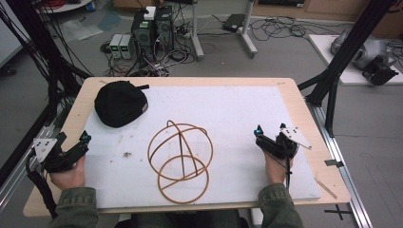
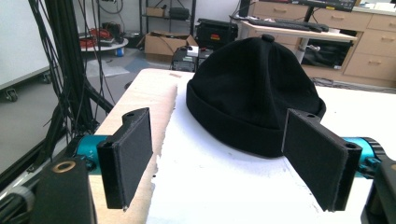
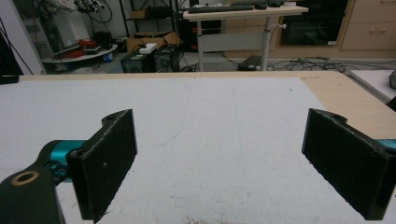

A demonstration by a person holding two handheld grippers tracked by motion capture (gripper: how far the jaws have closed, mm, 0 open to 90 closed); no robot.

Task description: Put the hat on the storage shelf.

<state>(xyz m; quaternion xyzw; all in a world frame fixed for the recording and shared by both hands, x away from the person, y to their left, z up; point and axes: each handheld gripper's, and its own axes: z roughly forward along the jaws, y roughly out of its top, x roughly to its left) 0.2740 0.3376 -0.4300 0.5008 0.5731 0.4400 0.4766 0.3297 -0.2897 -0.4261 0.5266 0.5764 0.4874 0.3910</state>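
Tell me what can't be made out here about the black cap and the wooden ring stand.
- Black cap, left gripper view: its right edge sits behind a jaw pad; its brim can't be told.
- Wooden ring stand, high view: too small to show how the hoops join.
- Small dark speck, high view: too small to identify.

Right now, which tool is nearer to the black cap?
Left. The left tool sits just below and left of the black cap, jaws open and aimed at it without touching. The right tool is across the table, beyond the wooden ring frame.
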